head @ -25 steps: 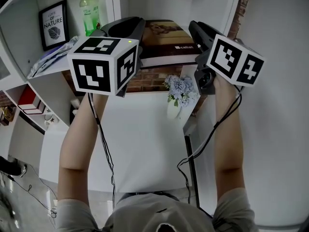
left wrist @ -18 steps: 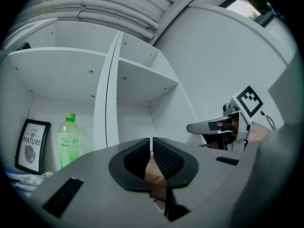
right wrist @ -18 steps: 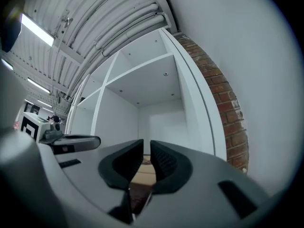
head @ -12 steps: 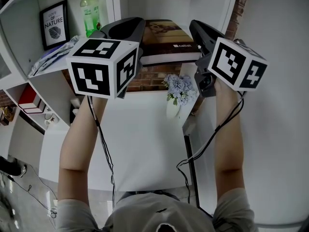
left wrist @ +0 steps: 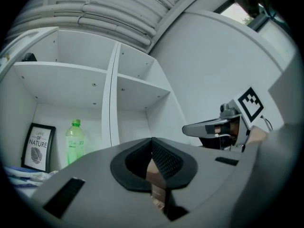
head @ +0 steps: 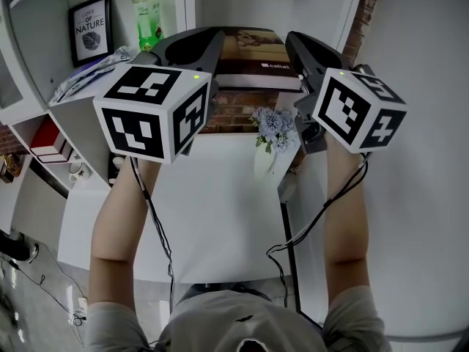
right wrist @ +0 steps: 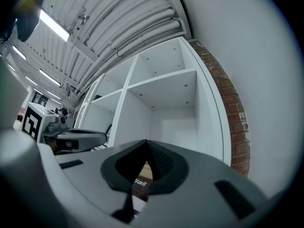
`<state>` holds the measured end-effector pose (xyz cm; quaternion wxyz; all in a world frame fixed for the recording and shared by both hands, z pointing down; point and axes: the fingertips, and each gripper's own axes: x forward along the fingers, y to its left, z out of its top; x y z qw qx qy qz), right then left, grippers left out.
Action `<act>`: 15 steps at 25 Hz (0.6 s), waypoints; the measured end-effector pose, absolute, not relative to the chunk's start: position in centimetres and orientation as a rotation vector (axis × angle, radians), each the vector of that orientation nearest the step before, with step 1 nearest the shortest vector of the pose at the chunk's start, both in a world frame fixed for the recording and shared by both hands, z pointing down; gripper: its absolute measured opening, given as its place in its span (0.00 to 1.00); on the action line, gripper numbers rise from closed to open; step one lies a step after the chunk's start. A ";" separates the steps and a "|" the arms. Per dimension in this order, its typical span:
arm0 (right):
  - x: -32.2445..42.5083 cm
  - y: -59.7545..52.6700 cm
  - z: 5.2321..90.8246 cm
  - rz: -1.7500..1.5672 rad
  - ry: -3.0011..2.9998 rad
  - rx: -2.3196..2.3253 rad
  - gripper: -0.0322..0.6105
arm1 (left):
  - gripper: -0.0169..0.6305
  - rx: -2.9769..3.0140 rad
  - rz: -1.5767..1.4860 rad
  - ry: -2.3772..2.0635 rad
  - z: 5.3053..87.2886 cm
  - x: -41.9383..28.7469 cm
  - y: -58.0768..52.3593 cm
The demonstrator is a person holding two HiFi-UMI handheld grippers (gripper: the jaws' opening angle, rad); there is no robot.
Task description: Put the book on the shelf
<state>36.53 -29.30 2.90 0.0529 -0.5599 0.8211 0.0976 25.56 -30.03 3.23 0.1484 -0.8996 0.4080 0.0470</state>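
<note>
Left tongs (left wrist: pixel 152 139) and right tongs (right wrist: pixel 146 142) have just closed empty, flanking the book (head: pixel 253 50).

Grey plastic left gripper (left wrist: pixel 152 146): black ribbed pads (left wrist: pixel 165 159), white cube (head: pixel 150 112) printed with black square markers, small green light on its near edge. Right gripper (right wrist: pixel 145 148): same build, own marker cube (head: pixel 359 108). Thin black cables (head: pixel 157 226) along both forearms. Grey short-sleeved shirt (head: pixel 110 321).
</note>
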 end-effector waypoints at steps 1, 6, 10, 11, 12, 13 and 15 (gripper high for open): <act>36.2 -29.0 2.9 0.306 2.498 -1.702 0.06 | 0.05 -2.590 0.140 1.171 3.3 25.3 -29.7; 35.4 -27.4 3.1 0.325 2.493 -1.700 0.06 | 0.05 -2.607 0.157 1.152 3.7 24.4 -28.3; 34.7 -26.2 3.6 0.301 2.494 -1.690 0.06 | 0.05 -2.634 0.169 1.125 4.2 24.0 -27.2; 34.5 -26.0 3.6 0.302 2.496 -1.693 0.06 | 0.05 -2.640 0.170 1.116 4.3 23.9 -27.0; 34.1 -25.7 3.7 0.306 2.498 -1.696 0.06 | 0.05 -2.646 0.169 1.107 4.4 23.9 -26.7; 33.8 -25.3 3.8 0.309 2.500 -1.696 0.06 | 0.05 -2.651 0.169 1.096 4.5 23.8 -26.4; 33.1 -24.7 4.0 0.309 2.502 -1.692 0.06 | 0.05 -2.660 0.170 1.075 4.8 23.7 -25.8</act>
